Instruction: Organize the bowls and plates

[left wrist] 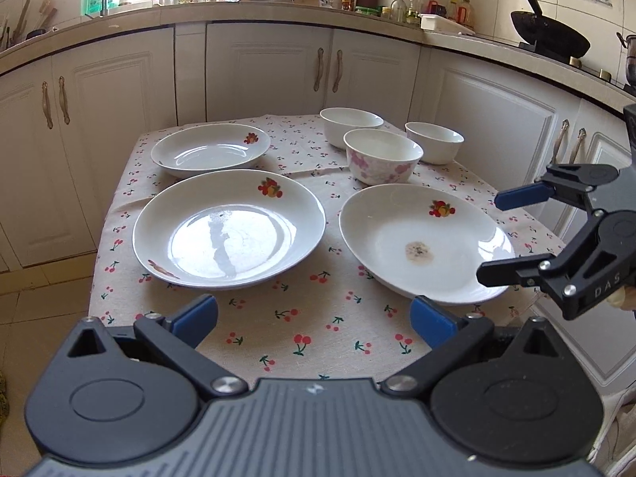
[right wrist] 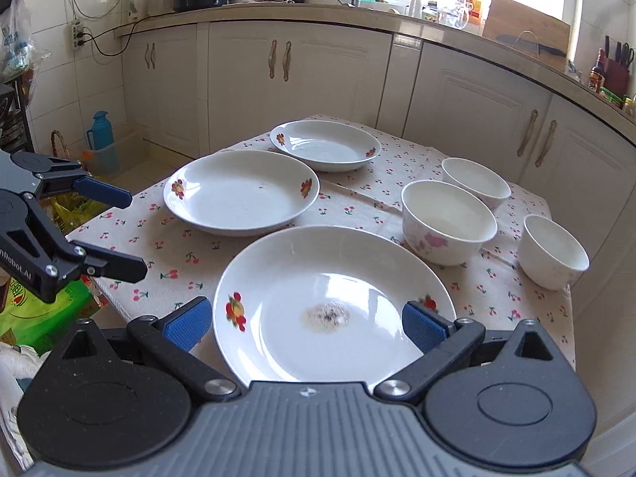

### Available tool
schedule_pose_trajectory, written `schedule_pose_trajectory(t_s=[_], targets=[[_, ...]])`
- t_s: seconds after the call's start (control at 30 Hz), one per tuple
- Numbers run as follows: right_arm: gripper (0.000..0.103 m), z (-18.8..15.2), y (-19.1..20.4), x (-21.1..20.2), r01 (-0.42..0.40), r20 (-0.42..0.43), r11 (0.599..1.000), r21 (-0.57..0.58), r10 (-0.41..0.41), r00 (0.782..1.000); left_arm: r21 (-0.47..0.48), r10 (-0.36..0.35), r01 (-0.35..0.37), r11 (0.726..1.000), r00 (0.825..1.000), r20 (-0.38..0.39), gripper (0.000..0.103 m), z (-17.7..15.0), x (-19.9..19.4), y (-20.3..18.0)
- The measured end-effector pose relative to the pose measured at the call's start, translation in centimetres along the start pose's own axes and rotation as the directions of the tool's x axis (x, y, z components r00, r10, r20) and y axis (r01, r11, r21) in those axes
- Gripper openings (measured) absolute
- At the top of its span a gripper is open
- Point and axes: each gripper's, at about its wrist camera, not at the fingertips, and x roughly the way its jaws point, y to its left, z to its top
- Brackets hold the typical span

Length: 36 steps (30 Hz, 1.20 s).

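**Plates and bowls spread on the desk**

Both the left gripper and right gripper are held released. A stained plate is seen nearest the right gripper; behind it are two plates, and to its right three bowls, apart.

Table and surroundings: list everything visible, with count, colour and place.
Plates: three, white with fruit prints; one has a brownish stain.
Bowls: three, two white, one pink-flowered, at the table's far right.
Tablecloth: one, cream with red cherries, covering the table.
Wok: one, black, on the stove.
Cabinets: cream, behind the table.
Left gripper: open, nothing between its fingers.
Right gripper: open, over the stained plate.
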Motion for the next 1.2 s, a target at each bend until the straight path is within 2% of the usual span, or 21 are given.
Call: schedule_pose_trajectory(t_s=[0.2,0.4,0.57,0.73,0.93,1.07,1.2], targets=[[0.103,-3.0,-0.6,-1.1,0.045,-0.014,0.998,0.046,-0.044,0.999,0.053,-0.007,0.008,0.999,1.000,-0.030,0.102,-0.1,0.1,-1.6],[0.103,-5.0,-1.1,-0.6,0.055,-0.051,0.997,0.060,-0.052,0.997,0.098,-0.012,0.016,0.995,0.999,-0.038,0.102,0.2,0.6,-2.7],[0.103,-5.6,-1.6,0.6,0.048,-0.066,0.996,0.076,-0.043,0.997,0.127,0.041,-0.038,0.991,0.999,-0.017,0.102,0.7,1.2,-3.0],[0.103,-5.8,-1.7,2.0,0.039,-0.078,0.996,0.080,-0.032,0.996,0.128,0.033,-0.029,0.991,0.999,-0.030,0.102,1.7,2.1,-2.6],[0.103,-5.5,-2.2,3.0,-0.005,-0.075,0.996,0.095,0.012,0.997,0.172,-0.029,0.041,0.984,0.997,-0.073,0.102,3.3,3.6,-2.7],[0.103,-5.6,-2.3,3.1,-0.010,-0.061,0.996,0.090,0.016,0.998,0.234,-0.068,0.089,0.968,0.993,-0.099,0.102,4.4,4.7,-3.6],[0.103,-5.6,-2.3,3.2,-0.006,-0.060,0.995,0.097,0.012,0.998,0.255,-0.111,0.142,0.956,0.985,-0.134,0.102,5.7,6.2,-4.2]])
